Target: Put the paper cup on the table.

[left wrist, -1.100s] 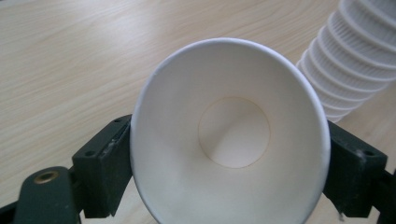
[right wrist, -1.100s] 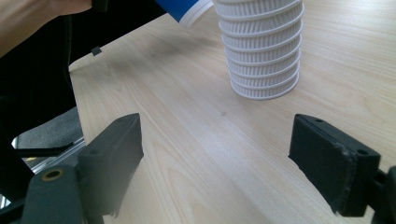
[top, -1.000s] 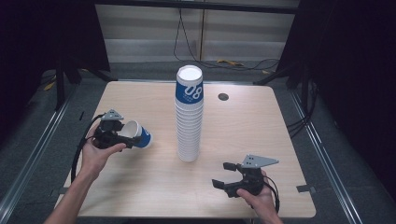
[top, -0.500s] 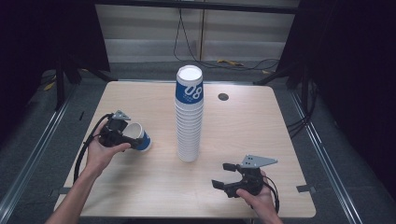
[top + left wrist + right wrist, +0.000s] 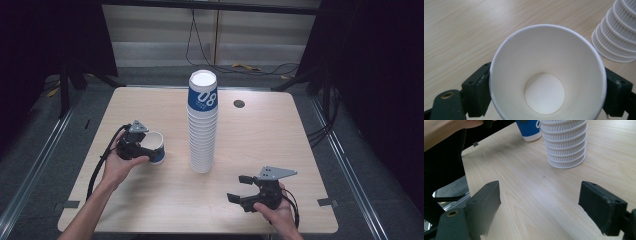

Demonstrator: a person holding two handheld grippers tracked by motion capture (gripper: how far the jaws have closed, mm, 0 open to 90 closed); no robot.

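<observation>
Shifted nearer the tall cup stack (image 5: 202, 125), left gripper (image 5: 131, 145) jaws clamp a blue paper cup (image 5: 152, 146); right gripper (image 5: 245, 188), jaws open, rests right of the stack on the tabletop (image 5: 260, 130).

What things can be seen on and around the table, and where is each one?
single paper cup: one, blue outside, white inside, tilted, held left of the stack
stack of cups: one, white ribbed with a blue top cup, table centre
table: one, light wood
round grommet: one, dark, far side of table
cables: several, black, floor behind
left gripper: one, black, shut on the single paper cup
right gripper: one, black, open, near right edge
</observation>
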